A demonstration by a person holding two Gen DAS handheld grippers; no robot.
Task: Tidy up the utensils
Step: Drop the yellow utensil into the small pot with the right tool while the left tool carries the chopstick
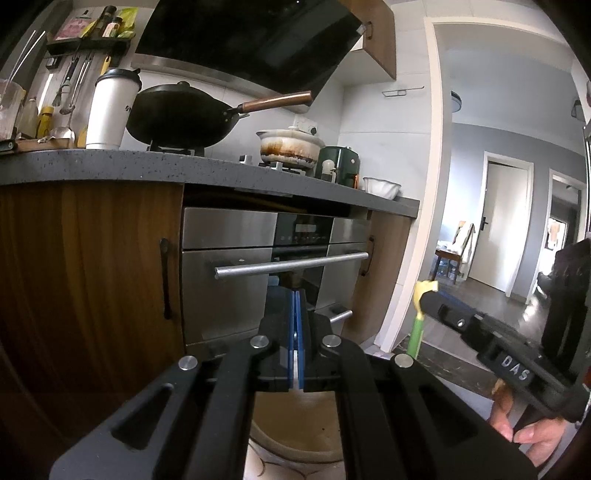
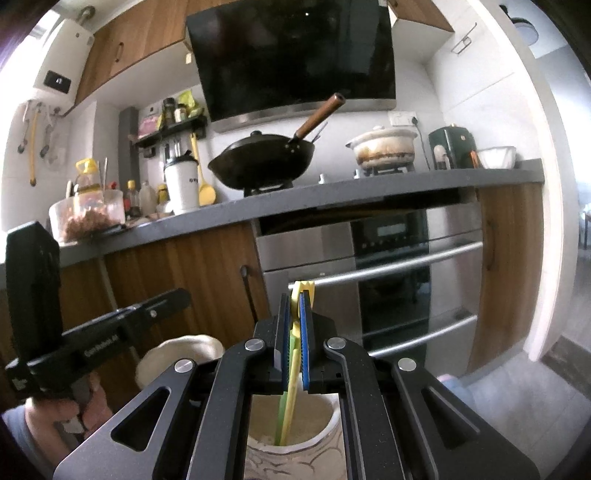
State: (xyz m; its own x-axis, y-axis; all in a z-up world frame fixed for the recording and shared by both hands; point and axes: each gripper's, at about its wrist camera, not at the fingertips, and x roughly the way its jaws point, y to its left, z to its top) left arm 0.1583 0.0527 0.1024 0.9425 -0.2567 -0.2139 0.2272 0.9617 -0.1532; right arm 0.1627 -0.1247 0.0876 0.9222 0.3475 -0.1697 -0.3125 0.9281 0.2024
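The left gripper, a black linkage frame with blue pads, is pointing at the stainless steel built-in oven with its jaws pressed fully together and nothing between them. Just below it a round beige ceramic utensil crock is standing open. The right gripper is clamping its blue pads on a thin yellow and green plastic utensil, whose lower end is reaching down inside the mouth of the patterned ceramic crock directly beneath, while its yellow top is sticking up above the fingertips. In the left wrist view the same utensil is hanging upright from the right gripper at the right edge, with a person's hand gripping the handle. Behind both tools the dark grey speckled countertop is carrying a black wok with a wooden handle, a stained white clay pot with a lid, a white travel tumbler and a dark green appliance. Brown wooden cabinet doors are flanking the oven, and a black range hood is hanging above the stove.
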